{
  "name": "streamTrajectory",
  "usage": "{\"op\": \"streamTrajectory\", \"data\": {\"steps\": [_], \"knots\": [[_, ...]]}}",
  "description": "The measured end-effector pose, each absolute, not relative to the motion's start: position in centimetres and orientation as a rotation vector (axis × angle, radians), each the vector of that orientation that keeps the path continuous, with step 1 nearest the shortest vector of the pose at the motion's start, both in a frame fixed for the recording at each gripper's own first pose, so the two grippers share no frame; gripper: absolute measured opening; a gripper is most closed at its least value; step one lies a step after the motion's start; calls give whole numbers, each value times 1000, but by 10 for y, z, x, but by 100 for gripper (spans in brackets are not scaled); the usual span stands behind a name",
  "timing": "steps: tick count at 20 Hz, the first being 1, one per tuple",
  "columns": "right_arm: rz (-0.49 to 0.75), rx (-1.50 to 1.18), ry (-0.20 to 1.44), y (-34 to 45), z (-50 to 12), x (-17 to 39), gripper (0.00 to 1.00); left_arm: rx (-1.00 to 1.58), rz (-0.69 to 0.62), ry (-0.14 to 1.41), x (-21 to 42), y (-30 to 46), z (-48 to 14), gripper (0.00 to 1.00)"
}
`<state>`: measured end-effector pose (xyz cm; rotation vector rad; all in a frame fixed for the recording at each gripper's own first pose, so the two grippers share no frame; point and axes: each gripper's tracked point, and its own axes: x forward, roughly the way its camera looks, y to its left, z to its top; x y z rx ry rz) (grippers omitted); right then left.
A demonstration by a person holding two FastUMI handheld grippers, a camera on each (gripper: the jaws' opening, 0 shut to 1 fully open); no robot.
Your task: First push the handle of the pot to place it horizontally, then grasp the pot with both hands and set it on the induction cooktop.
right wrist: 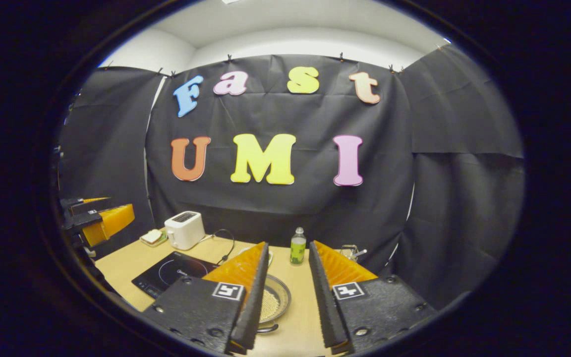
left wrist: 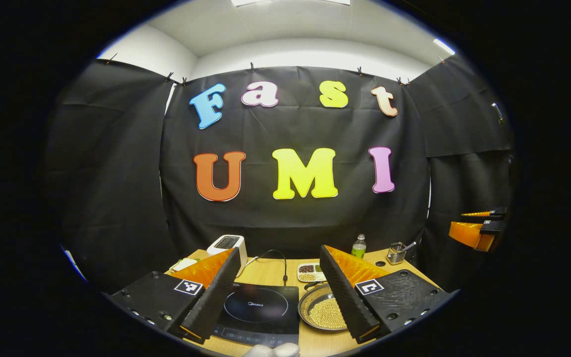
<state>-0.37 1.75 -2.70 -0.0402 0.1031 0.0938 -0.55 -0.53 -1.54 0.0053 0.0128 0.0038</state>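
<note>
step: handle push not begun | left gripper (left wrist: 278, 297) and right gripper (right wrist: 288, 297) released, above table's near edge | pot (left wrist: 324, 311) on table (right wrist: 127, 260) just right of cooktop (left wrist: 260, 308) | next: reach handle, swing it level

On the worktop (left wrist: 270, 272), the induction cooktop (left wrist: 260, 307) lies at 9 o'clock of the pot (left wrist: 324, 311), just beside it. The toaster (left wrist: 228, 245) stands at 11 o'clock of the cooktop, the bottle (left wrist: 359, 246) at 1 o'clock of the pot.
</note>
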Motion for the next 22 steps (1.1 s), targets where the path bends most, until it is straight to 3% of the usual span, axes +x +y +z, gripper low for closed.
{"op": "streamTrajectory", "data": {"steps": [1, 2, 3, 4, 5, 22], "knots": [[110, -42, 130, 21, -35, -3, 34, 3, 4, 18, -6, -5, -17, 96], [117, -42, 158, 23, -43, -2, 27, 0, 3, 21, -6, -5, -19, 96], [137, -33, 183, 27, -51, -2, 12, -1, 2, 23, -6, -5, -21, 96], [147, -19, 216, 30, -61, 0, 12, 1, 3, 27, -5, -5, -23, 96], [162, -4, 253, 33, -74, -1, 1, 3, 2, 30, -6, -5, -25, 96], [323, -85, 786, 98, -301, -21, 4, -16, -36, 77, -11, -8, -53, 96]]}}
